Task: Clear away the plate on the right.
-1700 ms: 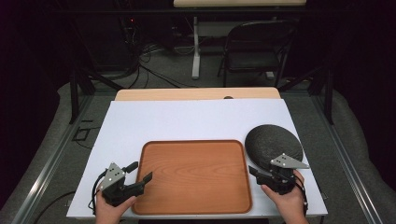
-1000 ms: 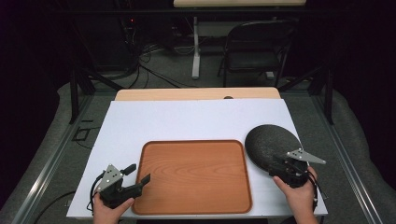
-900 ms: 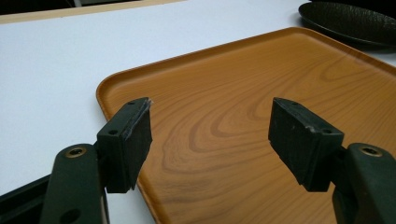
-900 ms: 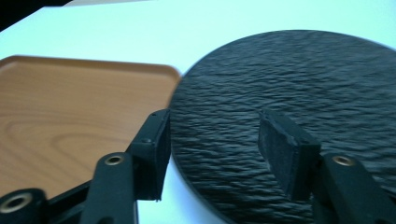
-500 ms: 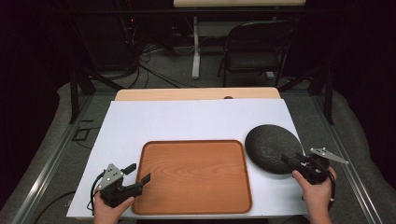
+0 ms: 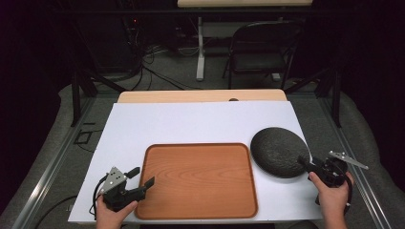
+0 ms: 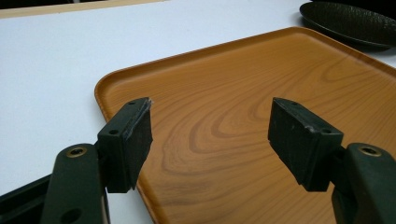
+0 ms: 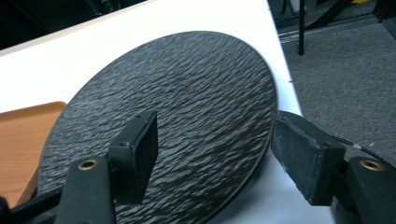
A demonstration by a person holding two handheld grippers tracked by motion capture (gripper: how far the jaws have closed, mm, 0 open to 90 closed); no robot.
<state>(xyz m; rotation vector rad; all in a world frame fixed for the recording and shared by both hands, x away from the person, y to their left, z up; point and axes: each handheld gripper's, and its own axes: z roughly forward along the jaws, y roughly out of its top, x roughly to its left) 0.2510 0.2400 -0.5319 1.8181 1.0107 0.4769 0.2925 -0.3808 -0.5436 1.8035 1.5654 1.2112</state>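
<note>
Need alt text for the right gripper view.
Open right gripper at the near edge of a dark, ripple-textured plate, one jaw over it, the other just outside its rim. The plate lies on a white table; a wooden tray corner shows at left.

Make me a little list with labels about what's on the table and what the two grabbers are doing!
table cover: white sheet
middle: empty wooden tray
right of tray: round black textured plate, flat on the sheet
left gripper: open, jaws over the tray's near left corner, holding nothing
right gripper: open, jaws have just been opening; one jaw over the plate's rim, the other just outside it, not pinching
behind the table: folding chair
</note>
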